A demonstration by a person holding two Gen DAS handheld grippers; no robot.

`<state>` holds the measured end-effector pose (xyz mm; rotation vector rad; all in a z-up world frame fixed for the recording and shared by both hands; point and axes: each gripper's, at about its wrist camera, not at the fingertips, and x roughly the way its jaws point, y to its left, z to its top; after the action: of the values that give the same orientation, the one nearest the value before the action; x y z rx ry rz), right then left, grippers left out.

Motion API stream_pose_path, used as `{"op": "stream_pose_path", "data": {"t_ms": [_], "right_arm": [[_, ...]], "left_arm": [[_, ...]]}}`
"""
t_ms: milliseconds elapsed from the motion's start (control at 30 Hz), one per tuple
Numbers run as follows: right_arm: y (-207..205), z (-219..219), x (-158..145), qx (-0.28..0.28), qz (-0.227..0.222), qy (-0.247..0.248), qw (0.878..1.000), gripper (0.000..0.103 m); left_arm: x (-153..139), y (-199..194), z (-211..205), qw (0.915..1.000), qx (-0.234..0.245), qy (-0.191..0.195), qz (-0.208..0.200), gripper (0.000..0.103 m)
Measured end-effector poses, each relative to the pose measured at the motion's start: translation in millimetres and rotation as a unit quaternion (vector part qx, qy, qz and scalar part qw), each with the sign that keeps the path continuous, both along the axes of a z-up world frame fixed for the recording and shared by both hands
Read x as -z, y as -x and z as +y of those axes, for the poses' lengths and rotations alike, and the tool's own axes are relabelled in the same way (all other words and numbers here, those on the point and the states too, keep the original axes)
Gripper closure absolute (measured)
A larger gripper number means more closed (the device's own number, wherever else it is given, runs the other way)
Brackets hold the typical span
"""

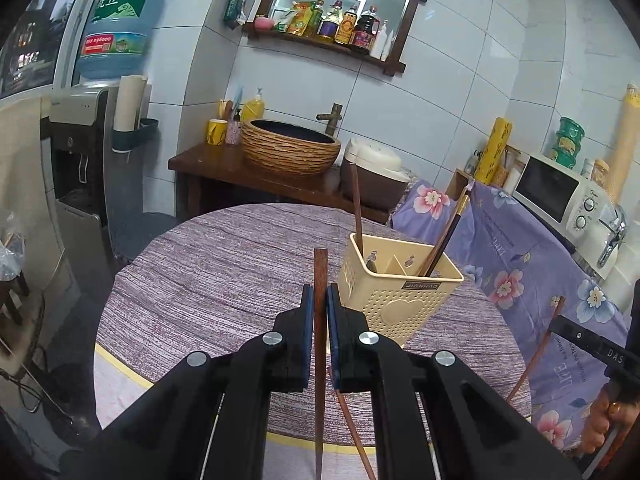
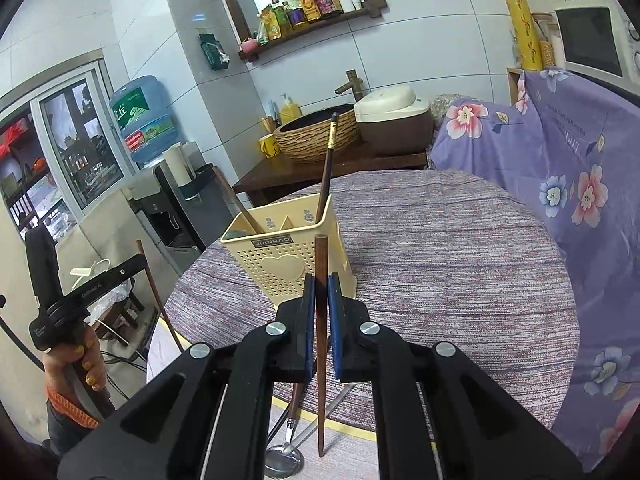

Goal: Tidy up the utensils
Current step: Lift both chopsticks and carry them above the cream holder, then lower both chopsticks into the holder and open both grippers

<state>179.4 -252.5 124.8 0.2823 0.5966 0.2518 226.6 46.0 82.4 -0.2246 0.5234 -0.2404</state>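
Note:
A cream perforated utensil holder [image 1: 394,294] [image 2: 286,258] stands on the round table, with several dark chopsticks [image 1: 357,208] [image 2: 327,168] upright in its compartments. My left gripper [image 1: 320,300] is shut on a brown wooden chopstick [image 1: 320,280], held upright just left of the holder. My right gripper [image 2: 321,292] is shut on another brown chopstick [image 2: 320,264], held upright just in front of the holder's right corner. The other hand's gripper with its chopstick shows at the right edge of the left wrist view [image 1: 538,356] and at the left edge of the right wrist view [image 2: 156,292].
The table [image 1: 224,264] [image 2: 460,248] has a purple woven cloth. A spoon [image 2: 285,446] and another utensil lie near its front edge. A flowered purple cover [image 1: 520,264] drapes furniture to the right. A basin [image 1: 290,146], rice cooker [image 2: 394,118] and water dispenser [image 1: 80,152] stand behind.

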Motion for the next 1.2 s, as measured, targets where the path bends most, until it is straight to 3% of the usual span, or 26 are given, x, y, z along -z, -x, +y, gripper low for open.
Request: {"op": "stream_pose_path", "data": {"t_ms": [267,467,733,867,967,1067,1200], "right_arm": [[-3.7,4.6,-11.2,-0.008,-0.010,0.005,1.000,0.096],[-15.2,10.0,-35.9,-0.018,-0.026,0.008,0.999,0.096],[-51.3,22.7,-111.7,-0.020,-0.071,0.017,0.997,0.096],[-73.2,30.7,-152.7,-0.015,-0.096,0.020,0.995,0.096],[-90.9,32.8,-173.9,0.005,-0.113,0.017,0.993,0.096],[-105.0,33.4,-177.6,0.020,-0.121,0.011,0.992,0.096],[-119.4,34.3,-157.0,0.047,-0.122,0.022,0.991,0.095]], "left_arm": [[-13.0,-0.3,-5.0,0.9998,0.017,0.002,-0.008,0.095],[-34.8,-1.6,-13.1,0.9991,0.030,-0.003,-0.028,0.095],[-112.9,-13.0,-34.6,0.9946,0.070,0.002,-0.077,0.095],[-158.4,-29.7,-49.5,0.9924,0.063,0.005,-0.105,0.095],[-176.6,-40.5,-60.9,0.9912,0.051,0.002,-0.122,0.095],[-177.5,-55.0,-71.4,0.9914,0.041,-0.001,-0.124,0.095],[-150.2,-77.8,-77.9,0.9937,0.021,-0.006,-0.110,0.095]]}}
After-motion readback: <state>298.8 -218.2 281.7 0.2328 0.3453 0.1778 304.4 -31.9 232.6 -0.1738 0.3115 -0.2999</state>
